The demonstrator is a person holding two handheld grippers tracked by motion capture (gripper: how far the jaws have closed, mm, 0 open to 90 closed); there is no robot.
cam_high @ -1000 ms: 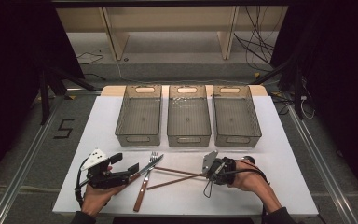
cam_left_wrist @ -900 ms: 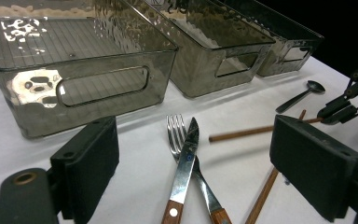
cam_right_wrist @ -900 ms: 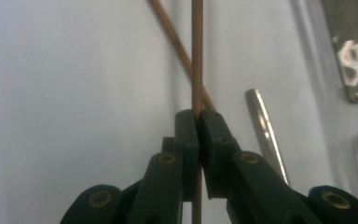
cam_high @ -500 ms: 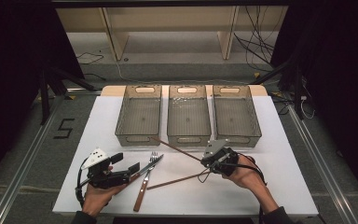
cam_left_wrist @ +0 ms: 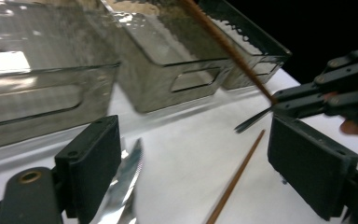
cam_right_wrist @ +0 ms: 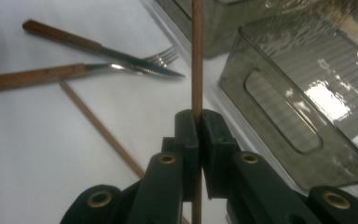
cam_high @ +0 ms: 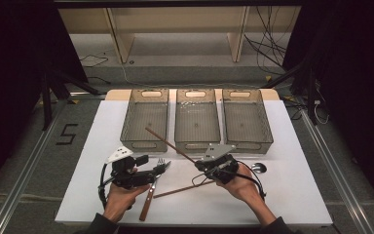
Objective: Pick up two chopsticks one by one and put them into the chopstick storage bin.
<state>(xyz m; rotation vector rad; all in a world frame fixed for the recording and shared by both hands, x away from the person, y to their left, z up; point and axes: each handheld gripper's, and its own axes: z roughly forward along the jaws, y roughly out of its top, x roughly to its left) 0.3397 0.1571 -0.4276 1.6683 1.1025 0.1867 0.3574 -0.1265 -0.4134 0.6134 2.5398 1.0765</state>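
The right gripper (cam_high: 205, 169) clamps one brown chopstick (cam_high: 170, 144), which slants up toward 10 o'clock over the middle bin (cam_high: 197, 139). The left gripper (cam_high: 161, 169) has its jaws wide apart above the fork (cam_high: 159, 165). A second chopstick (cam_high: 182, 189) lies on the table (cam_high: 292, 195).

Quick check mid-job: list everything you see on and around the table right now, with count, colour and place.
bins: three, clear grey, side by side at the far edge of the table.
held chopstick: one, brown, clamped in the right gripper, tip raised toward the left bin.
loose chopstick: one, brown, flat on the table between the hands.
fork: one, silver, near the left gripper.
knife: one, brown handle, beside the fork.
spoon: one, silver, right of the right hand.
table: one, white.
shelf: one, pale wood, behind the table.
left gripper: black, fingers open.
right gripper: black, fingers shut on the chopstick.
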